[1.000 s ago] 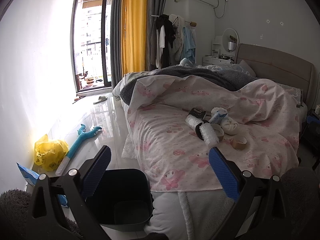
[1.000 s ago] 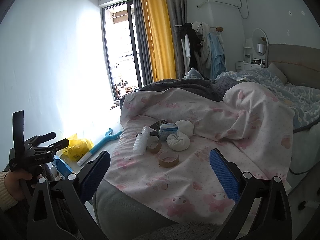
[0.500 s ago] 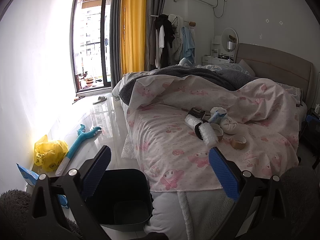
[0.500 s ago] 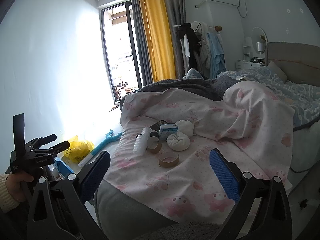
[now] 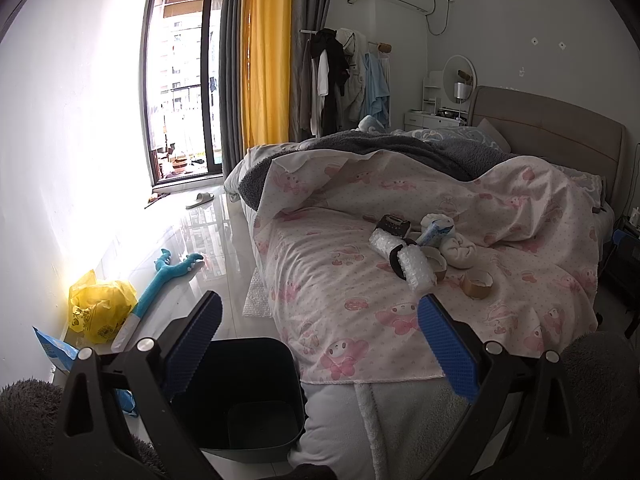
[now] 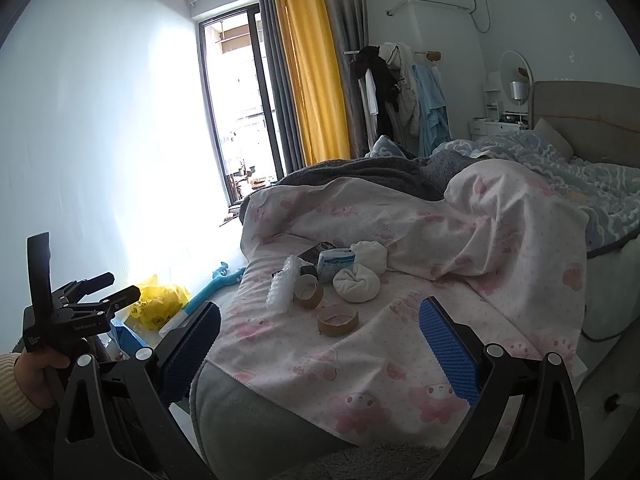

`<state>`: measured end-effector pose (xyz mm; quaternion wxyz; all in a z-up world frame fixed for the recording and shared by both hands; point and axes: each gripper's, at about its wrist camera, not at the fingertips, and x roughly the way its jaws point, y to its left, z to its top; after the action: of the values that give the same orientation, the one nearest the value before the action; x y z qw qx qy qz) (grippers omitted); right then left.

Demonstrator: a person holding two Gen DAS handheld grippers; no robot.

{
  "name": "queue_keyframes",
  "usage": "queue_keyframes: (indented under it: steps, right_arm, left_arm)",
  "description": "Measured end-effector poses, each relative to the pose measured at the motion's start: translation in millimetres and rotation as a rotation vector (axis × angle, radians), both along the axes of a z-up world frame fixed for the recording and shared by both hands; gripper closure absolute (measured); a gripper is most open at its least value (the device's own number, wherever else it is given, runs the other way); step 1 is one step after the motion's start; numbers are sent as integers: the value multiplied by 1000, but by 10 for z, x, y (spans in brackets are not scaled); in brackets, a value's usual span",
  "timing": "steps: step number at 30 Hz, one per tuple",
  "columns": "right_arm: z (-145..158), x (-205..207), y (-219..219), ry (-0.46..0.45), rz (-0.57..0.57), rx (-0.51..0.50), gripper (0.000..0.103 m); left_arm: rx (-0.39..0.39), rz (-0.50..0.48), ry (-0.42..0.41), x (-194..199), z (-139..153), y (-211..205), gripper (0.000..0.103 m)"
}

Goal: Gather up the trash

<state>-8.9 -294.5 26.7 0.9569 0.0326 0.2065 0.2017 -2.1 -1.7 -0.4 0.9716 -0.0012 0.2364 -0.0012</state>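
Both grippers, left gripper (image 5: 318, 338) and right gripper (image 6: 320, 342), hover with jaws wide, empty; trash (image 6: 338, 320) clusters mid-bed, bin (image 5: 256, 396) at the bed's foot corner. Approach step: reach next.

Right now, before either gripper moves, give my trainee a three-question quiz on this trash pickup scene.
1. True or false: the left gripper jaws are shut on a tape roll.
2. The dark bin stands: A) on the bed, B) on the floor beside the bed, C) by the window.
3. Fill in: the nearest cardboard tape roll lies on the pink ____.

Key: 1 false; 2 B; 3 blanket.
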Motion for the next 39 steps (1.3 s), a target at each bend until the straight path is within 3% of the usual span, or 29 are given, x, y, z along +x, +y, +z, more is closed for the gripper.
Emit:
queue_keyframes:
  steps: [32, 39]
  right_arm:
    - [-13, 19, -30, 2, -1, 11, 3]
    - [62, -41, 30, -11, -38, -68, 3]
  left_arm:
    - [2, -12, 4, 5, -47, -58, 3]
    - [-18, 1, 8, -14, -40, -52, 3]
